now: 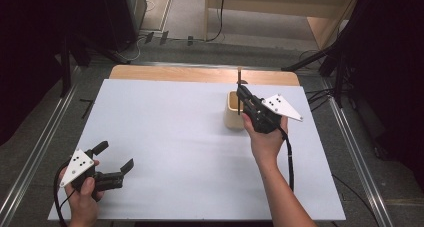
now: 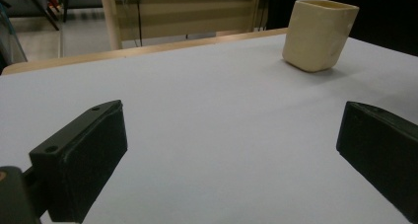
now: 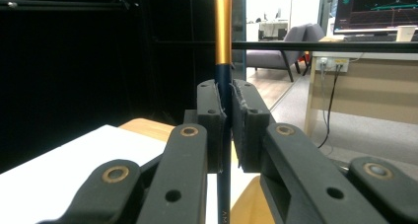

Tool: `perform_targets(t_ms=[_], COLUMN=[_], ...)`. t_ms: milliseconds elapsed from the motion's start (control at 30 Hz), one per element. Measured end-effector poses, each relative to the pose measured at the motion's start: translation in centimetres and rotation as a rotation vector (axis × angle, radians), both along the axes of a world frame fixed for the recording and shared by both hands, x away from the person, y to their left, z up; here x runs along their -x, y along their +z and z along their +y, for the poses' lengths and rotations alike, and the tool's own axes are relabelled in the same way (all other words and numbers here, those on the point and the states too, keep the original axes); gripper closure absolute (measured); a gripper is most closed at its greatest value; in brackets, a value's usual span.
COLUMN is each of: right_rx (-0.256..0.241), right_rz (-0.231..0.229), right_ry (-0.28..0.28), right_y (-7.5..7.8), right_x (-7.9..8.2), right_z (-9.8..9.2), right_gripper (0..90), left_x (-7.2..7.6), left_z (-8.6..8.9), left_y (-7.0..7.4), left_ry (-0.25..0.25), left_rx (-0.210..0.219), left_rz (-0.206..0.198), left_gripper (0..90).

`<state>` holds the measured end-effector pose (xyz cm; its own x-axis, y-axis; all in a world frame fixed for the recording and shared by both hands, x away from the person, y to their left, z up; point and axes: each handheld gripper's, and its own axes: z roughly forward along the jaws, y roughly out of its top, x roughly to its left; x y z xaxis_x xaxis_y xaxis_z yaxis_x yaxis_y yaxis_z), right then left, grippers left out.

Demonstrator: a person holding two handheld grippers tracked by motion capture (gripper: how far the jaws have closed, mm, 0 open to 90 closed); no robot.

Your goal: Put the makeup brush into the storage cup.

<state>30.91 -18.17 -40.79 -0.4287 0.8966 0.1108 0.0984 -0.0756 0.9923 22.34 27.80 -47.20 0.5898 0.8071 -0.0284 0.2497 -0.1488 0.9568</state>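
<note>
A cream square cup (image 1: 231, 112) (image 2: 319, 34) stands upright on the right half of the white table top (image 1: 175, 132). My right gripper (image 1: 242, 93) (image 3: 227, 110) is just above the cup's near right rim. It is shut on a thin brush (image 1: 239, 82) (image 3: 223, 31) with a dark blue handle and a gold ferrule. The brush stands upright with its lower end reaching into the cup's mouth. My left gripper (image 1: 116, 155) (image 2: 231, 150) rests low at the table's front left, open, with nothing between its fingers, pointing towards the cup.
A strip of wooden table edge (image 1: 200, 74) shows beyond the white sheet. Dark stands and cables (image 1: 320, 62) sit on the floor behind and to the right. A pale wooden desk (image 3: 365, 91) stands farther off.
</note>
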Motion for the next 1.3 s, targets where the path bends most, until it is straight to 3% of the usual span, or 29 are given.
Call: perform_targets(t_ms=[267, 967, 1300], right_rx=[0.006, -0.02, 0.004], right_rz=[0.002, 0.042, 0.064], right_ry=[-0.022, -0.079, -0.091], right_y=[0.2, -1.3, -2.1], right_x=[-1.2, -3.5, -4.1], right_z=[-0.6, -1.8, -1.8], right_gripper=[84.5, 84.4, 84.5], left_x=[0.0, 0.0, 0.0], left_z=[0.0, 0.0, 0.1], left_y=[0.0, 0.0, 0.0], left_ry=[0.0, 0.0, 0.0], left_rx=[-0.001, 0.003, 0.008], left_rz=[0.0, 0.002, 0.001], left_gripper=[0.0, 0.0, 0.0])
